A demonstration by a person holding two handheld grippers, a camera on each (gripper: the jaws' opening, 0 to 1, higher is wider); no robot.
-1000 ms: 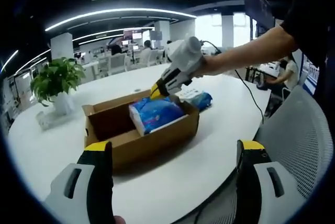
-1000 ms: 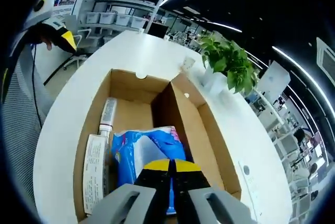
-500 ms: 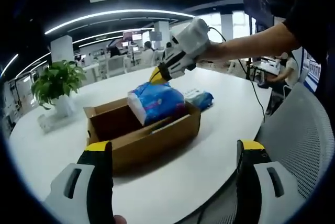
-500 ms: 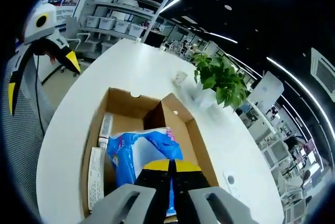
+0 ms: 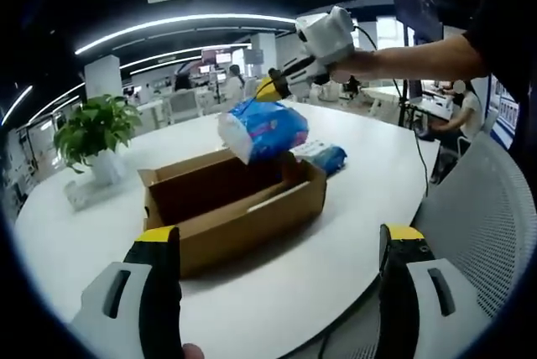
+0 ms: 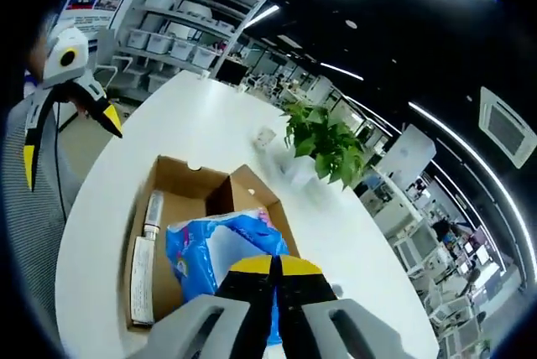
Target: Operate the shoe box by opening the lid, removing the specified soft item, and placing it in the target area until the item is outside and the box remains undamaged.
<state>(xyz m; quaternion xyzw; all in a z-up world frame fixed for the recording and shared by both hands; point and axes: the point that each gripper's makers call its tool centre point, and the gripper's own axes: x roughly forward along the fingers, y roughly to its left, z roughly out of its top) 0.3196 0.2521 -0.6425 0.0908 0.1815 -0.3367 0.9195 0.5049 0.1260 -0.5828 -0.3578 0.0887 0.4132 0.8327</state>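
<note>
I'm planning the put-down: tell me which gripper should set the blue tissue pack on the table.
Right. The right gripper is shut on the blue tissue pack, held above the open shoe box. The left gripper is open, holds nothing and sits back from the box.

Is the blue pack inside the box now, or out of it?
Out. The right gripper is shut on the blue pack and holds it in the air above the open box.

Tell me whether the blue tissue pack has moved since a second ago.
Yes. The blue tissue pack has risen out of the cardboard box, held by the right gripper.
</note>
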